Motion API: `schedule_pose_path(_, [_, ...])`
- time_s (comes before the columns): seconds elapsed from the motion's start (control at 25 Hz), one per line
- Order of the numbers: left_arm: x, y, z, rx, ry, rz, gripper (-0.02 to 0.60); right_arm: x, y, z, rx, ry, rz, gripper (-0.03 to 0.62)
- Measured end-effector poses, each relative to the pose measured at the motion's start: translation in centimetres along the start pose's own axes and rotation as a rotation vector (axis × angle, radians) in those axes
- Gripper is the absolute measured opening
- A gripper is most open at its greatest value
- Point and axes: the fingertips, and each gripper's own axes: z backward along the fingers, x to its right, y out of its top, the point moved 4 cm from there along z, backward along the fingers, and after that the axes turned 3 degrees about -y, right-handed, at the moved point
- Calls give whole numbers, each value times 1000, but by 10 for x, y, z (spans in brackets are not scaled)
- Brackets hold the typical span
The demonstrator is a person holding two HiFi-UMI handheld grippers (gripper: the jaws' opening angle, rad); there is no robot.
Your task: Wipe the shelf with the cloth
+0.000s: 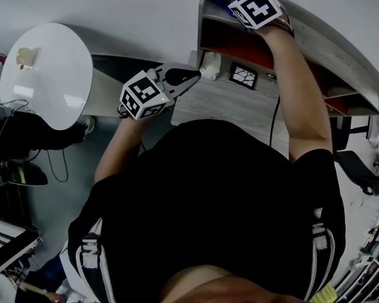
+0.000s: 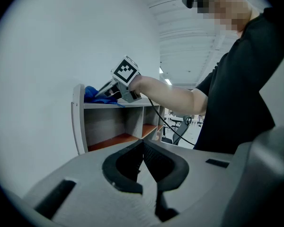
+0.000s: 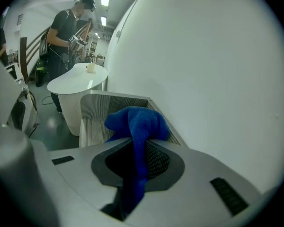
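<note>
Cloth [image 3: 141, 125] deep blue. Shelf [image 2: 114, 119] pale grey woodgrain, orange-brown inner boards. Tongs' marker cube [image 1: 257, 7] black-and-white squares. Round tabletop [image 1: 50, 74] white.

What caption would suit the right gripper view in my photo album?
Right gripper clamps a blue cloth on the shelf top beside a white wall.
</note>
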Motion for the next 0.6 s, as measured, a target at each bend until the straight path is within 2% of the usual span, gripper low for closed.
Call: schedule_pose_path(0.6, [8,-9,5,-24,-8,-3,17,-2,-2,2,19,-12,-37,48])
